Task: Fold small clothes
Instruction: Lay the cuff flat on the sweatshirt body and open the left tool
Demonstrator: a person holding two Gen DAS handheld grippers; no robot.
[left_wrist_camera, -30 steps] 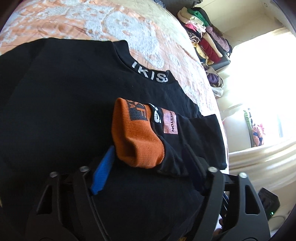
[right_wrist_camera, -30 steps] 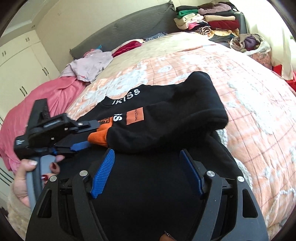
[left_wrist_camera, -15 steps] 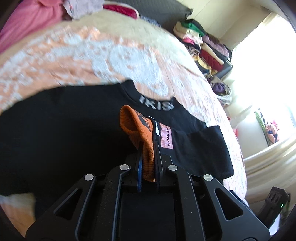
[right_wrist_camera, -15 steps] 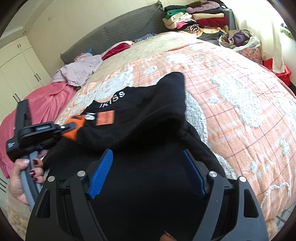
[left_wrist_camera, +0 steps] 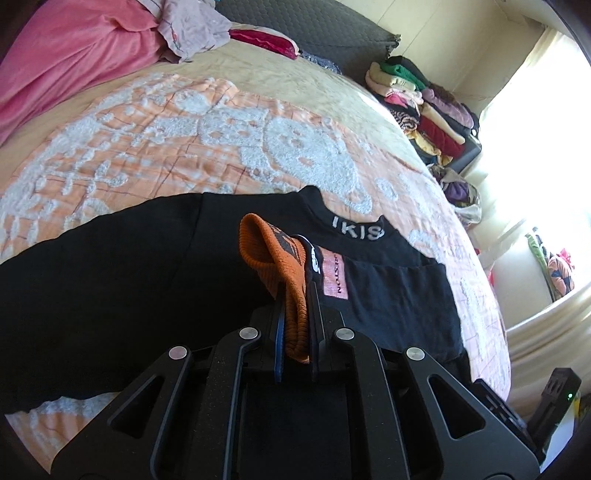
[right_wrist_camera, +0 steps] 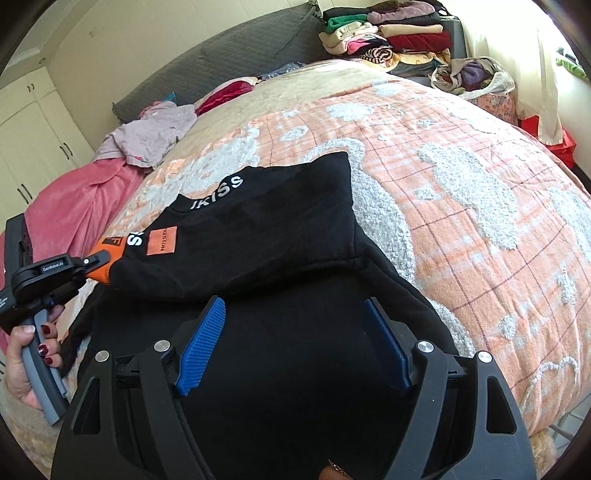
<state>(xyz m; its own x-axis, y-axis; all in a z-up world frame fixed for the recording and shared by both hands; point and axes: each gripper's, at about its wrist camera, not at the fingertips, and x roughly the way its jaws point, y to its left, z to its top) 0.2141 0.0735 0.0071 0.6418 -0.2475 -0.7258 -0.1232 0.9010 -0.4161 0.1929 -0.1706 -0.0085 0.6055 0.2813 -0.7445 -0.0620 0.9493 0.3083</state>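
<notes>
Orange-and-white tufted bedspread is covering the bed. Pink blanket is lying bunched at the far corner, with a pale lilac garment resting on it. Dark red cushion is lying against the grey quilted headboard. Stack of folded clothes is sitting beyond the bed. White wardrobe doors are standing at the left.

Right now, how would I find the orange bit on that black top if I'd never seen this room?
Start at the big bed with the peach-and-white bedspread. A black sweatshirt lies spread on it, one sleeve folded across its chest. The orange cuff is the ribbed end of that sleeve, pinched in the left gripper; it is the only bright orange knit on the black cloth, beside a small flat patch.
</notes>
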